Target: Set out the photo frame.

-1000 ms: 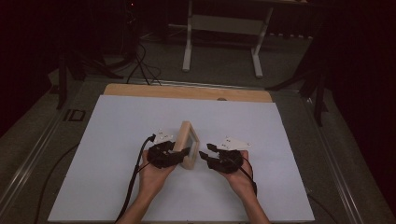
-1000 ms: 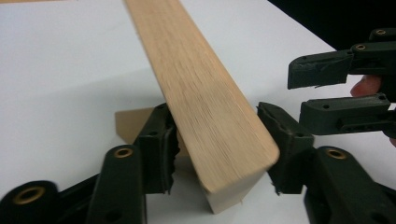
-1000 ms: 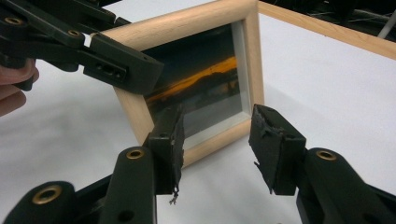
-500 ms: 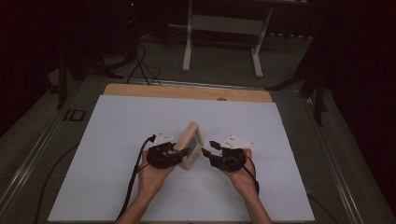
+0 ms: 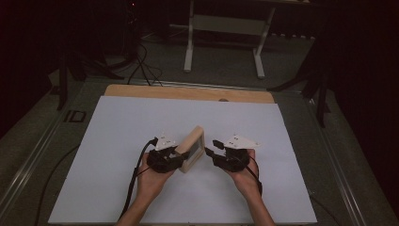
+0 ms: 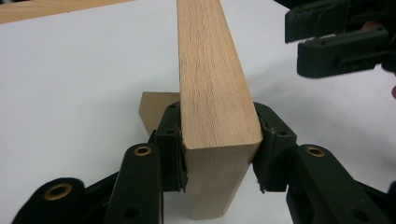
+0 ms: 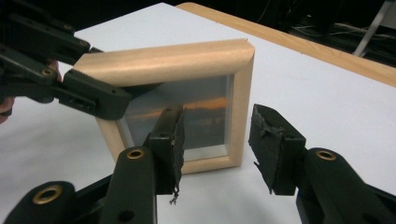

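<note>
A light wooden picture frame (image 5: 194,147) stands tilted on the white sheet, its glass front with a sunset picture (image 7: 205,112) facing my right gripper. My left gripper (image 5: 180,157) grips the frame's near edge (image 6: 217,93); its jaws have just been closing, and both pads (image 6: 173,149) now press on the frame's two faces. A brown stand flap (image 6: 152,107) shows behind the frame. My right gripper (image 5: 212,150) hovers just right of the frame, open, with nothing between its pads (image 7: 268,144). The frame sits beyond its fingertips.
The white sheet (image 5: 117,127) covers a table with a wooden strip (image 5: 188,92) along the far edge. Beyond it are a white stand's legs (image 5: 189,52) and floor cables (image 5: 139,66). A black cable (image 5: 136,179) trails from the left gripper.
The frame has tipped from nearly edge-on and upright to leaning right, showing more of its face. The left jaws have closed onto it. The right gripper has barely shifted.
</note>
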Available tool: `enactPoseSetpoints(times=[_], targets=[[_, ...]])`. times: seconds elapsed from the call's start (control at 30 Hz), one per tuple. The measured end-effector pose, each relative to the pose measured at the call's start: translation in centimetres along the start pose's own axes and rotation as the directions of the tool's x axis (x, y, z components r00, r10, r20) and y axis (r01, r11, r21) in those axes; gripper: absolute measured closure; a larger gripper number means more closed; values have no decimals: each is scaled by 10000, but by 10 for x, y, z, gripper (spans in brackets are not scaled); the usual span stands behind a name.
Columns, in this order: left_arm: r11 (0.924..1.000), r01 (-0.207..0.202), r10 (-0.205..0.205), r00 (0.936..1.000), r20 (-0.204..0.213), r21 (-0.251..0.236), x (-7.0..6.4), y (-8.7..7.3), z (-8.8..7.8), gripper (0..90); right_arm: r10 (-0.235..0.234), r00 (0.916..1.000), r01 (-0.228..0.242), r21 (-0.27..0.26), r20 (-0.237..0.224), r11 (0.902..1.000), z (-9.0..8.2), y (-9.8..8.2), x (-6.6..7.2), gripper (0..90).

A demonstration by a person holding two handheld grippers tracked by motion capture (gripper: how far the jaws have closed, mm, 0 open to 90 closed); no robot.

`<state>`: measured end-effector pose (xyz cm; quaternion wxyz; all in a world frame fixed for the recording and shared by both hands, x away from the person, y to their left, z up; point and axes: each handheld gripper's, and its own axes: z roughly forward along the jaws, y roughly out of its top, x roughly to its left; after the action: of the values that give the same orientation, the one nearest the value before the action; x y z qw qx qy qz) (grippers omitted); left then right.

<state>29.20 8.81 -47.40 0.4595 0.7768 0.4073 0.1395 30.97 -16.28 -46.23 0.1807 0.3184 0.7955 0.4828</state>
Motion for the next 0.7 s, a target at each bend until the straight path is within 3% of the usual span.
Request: enactPoseSetpoints(times=[0.23, 0.53, 0.7], targets=[[9999, -113, 113, 9999, -16, -52, -2, -2, -1, 601, -84, 9998, 91, -353, 203, 9993, -2, 10, 1, 630], [9996, -289, 288, 9995, -86, -65, -7, -4, -3, 602, -274, 9984, 306, -623, 503, 9976, 10, 24, 4, 890], [9989, -468, 467, 9989, -62, -97, -9, -5, -3, 601, -309, 9976, 348, -632, 623, 9974, 18, 34, 4, 897]])
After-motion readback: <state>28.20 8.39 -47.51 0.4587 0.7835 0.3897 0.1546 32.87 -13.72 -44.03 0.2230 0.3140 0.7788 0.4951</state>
